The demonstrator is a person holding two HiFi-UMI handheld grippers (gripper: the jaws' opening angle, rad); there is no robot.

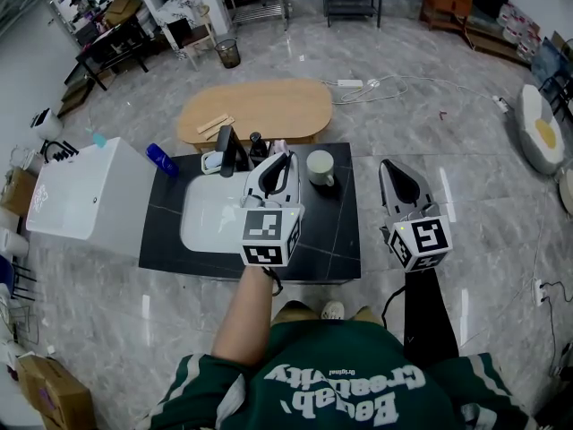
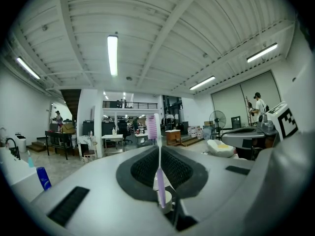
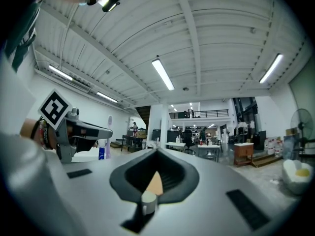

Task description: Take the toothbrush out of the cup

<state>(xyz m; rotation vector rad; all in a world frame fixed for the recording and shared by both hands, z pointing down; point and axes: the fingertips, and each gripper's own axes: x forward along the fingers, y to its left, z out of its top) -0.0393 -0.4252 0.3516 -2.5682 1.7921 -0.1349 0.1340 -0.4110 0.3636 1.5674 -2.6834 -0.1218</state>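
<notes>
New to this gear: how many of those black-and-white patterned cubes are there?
2. The left cube sits on the left gripper over the black counter; the right cube on the right gripper, past the counter's right edge. None seems hidden.

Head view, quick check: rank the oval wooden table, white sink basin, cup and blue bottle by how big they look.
1. oval wooden table, largest even though it is farther from the camera.
2. white sink basin.
3. cup and blue bottle: nearly alike, too close to rank.
</notes>
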